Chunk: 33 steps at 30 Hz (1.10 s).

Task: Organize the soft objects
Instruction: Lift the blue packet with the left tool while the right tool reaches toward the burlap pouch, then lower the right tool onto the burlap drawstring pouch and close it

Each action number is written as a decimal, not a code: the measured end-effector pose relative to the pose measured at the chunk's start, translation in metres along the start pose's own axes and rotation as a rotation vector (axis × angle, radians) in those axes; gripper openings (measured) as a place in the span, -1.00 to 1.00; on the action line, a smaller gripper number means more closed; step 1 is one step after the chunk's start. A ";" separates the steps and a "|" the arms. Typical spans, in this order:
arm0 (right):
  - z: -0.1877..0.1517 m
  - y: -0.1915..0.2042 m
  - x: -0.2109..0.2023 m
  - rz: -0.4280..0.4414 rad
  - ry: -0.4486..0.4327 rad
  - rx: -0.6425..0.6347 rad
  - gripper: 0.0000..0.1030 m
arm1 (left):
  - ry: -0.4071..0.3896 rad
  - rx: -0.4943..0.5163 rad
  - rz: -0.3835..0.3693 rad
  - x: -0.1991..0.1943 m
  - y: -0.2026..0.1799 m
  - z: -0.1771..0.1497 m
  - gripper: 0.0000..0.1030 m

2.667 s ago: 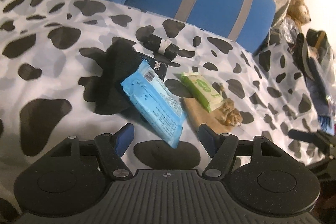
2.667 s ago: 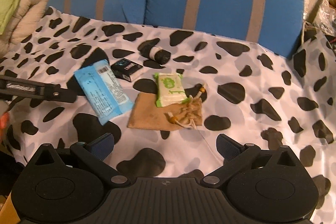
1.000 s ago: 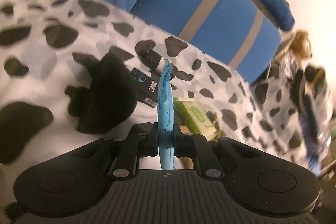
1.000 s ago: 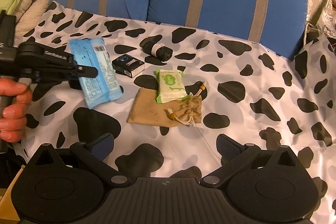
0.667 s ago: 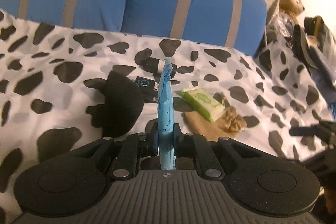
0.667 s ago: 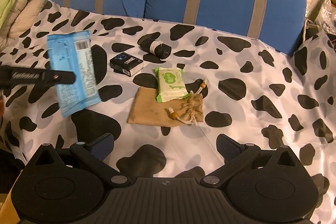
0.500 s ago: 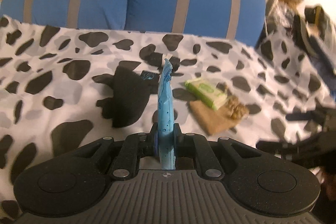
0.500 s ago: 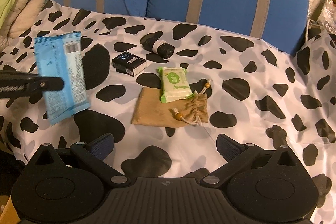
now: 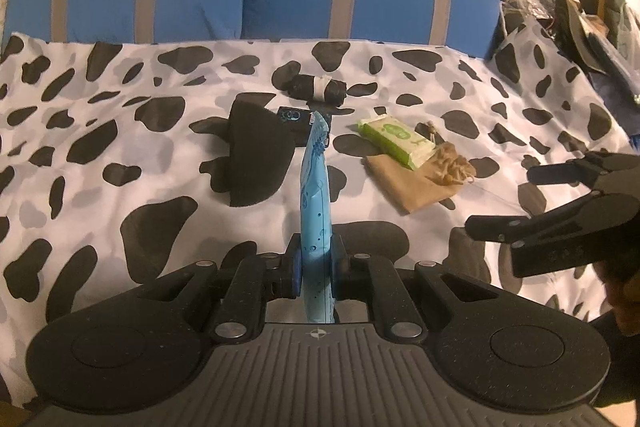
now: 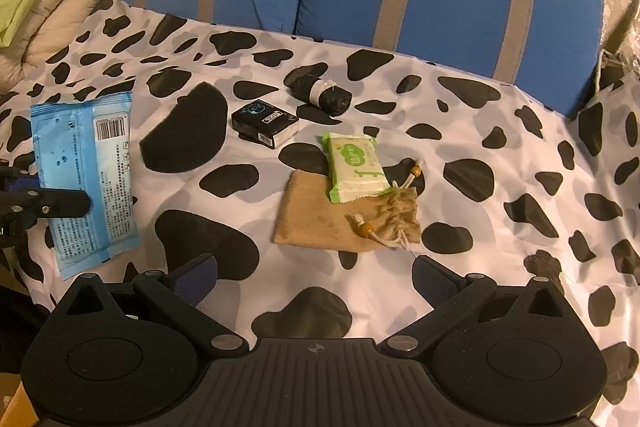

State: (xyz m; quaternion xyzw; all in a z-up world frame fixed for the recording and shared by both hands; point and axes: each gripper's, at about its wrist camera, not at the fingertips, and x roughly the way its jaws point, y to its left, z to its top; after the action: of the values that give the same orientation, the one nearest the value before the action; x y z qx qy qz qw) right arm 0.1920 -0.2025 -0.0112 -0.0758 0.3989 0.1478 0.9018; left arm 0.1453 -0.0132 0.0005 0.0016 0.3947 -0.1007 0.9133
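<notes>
Your left hand-held gripper (image 9: pixel 315 267) is clamped on the flat light-blue plastic pack of wet wipes (image 9: pixel 316 195), which stands edge-on between its pads and sticks out straight ahead of it, lifted clear of the cow-print bed cover (image 9: pixel 120 131). Your right hand-held gripper (image 10: pixel 316 279) has its jaws standing wide apart with nothing between them, hovering above the cover. From the right one, the blue pack (image 10: pixel 86 179) hangs far off to the left, and just ahead lies the tan burlap drawstring pouch (image 10: pixel 320 215) with the green-and-white tissue pack (image 10: pixel 354 163) resting partly on it. Beyond those sit a small black box (image 10: pixel 266 123) and a black roll with a white band (image 10: pixel 322 93); a black curved foam pad (image 10: pixel 188 131) lies ahead and to the left. You look to be in the carrying step: the blue pack is picked up but not yet set down. If the pouch is where the soft packs belong, the next move calls for the free gripper to open its gathered mouth, and first the green pack must come off it. Keep the slippery, floppy blue pack pinched firmly meanwhile.
</notes>
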 end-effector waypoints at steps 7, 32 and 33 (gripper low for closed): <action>0.005 -0.004 0.013 -0.012 -0.014 -0.005 0.99 | 0.003 -0.014 -0.034 -0.002 0.001 0.004 -0.76; 0.021 -0.045 0.096 -0.077 0.051 0.050 0.85 | 0.000 -0.043 -0.108 -0.007 0.004 0.011 -0.76; 0.020 -0.047 0.102 -0.081 0.063 0.057 0.85 | 0.002 -0.044 -0.110 -0.007 0.004 0.011 -0.76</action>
State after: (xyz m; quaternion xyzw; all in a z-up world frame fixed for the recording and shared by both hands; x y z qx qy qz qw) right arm 0.2863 -0.2207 -0.0721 -0.0711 0.4278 0.0972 0.8958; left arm 0.1496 -0.0087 0.0125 -0.0401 0.3970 -0.1418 0.9059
